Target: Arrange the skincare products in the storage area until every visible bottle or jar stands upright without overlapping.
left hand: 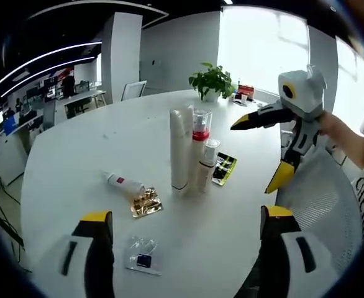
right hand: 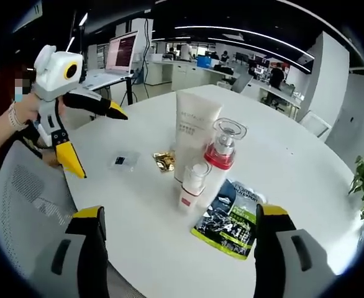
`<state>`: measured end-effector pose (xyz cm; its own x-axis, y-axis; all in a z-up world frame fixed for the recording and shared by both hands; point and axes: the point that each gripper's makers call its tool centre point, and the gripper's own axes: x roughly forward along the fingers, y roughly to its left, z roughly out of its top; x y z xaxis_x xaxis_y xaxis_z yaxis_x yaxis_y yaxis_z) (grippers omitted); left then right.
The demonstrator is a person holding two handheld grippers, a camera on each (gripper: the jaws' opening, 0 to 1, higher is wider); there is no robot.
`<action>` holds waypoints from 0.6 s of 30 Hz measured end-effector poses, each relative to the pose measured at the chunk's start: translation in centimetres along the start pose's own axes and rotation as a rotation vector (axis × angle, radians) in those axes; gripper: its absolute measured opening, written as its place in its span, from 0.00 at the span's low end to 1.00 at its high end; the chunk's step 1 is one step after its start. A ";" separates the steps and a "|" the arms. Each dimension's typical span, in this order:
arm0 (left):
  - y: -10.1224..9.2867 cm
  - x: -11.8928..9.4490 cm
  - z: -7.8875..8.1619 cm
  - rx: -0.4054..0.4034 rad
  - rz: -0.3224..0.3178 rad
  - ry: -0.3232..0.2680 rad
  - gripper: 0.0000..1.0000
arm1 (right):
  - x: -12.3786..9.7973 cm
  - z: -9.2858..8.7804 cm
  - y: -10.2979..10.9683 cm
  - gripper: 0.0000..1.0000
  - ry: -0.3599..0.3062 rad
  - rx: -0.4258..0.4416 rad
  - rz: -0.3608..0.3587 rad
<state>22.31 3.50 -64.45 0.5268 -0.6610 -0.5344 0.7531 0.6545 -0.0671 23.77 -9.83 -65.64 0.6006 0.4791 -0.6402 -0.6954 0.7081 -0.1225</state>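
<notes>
Three skincare containers stand upright in a tight cluster near the middle of the round white desk (left hand: 76,155) — a tall white tube (left hand: 180,148), a clear pump bottle with a red collar (left hand: 200,138) and a shorter white bottle with a clear cap (left hand: 207,162), so close together that they seem to touch. One small white bottle with a red label (left hand: 123,184) lies on its side apart from them, and just beside it rests a crumpled gold sachet (left hand: 146,202). Nearer the left tool (left hand: 185,226) lies a clear packet with a dark square inside (left hand: 143,256); a black and green pouch (left hand: 224,168) lies flat by the cluster on the far side. That left tool has its jaws spread wide and holds nothing, hanging above the desk's near edge. In the right gripper view, the right tool (right hand: 179,226) is likewise spread wide with nothing in it, the pouch lying just ahead of it, while the left tool shows at the upper left in a person's hand (right hand: 22,112). A potted plant (left hand: 212,81) stands at the desk's far edge — well apart from the bottles.
</notes>
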 end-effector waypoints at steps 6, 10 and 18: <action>2.5 1.8 -0.6 -0.034 0.022 0.024 0.95 | 0.3 -0.4 -0.3 1.00 0.016 -0.004 -0.007; 3.5 3.2 -0.8 -0.037 0.018 0.043 0.95 | 0.6 -0.5 -0.2 1.00 0.011 0.016 -0.003; 5.7 4.9 -0.5 -0.069 0.018 0.050 0.92 | 1.2 -1.1 -0.8 1.00 0.031 0.021 -0.013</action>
<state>28.96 4.15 -67.82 0.5189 -0.6306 -0.5771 0.7134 0.6914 -0.1142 24.61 -10.36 -67.11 0.5969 0.4537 -0.6617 -0.6790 0.7251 -0.1152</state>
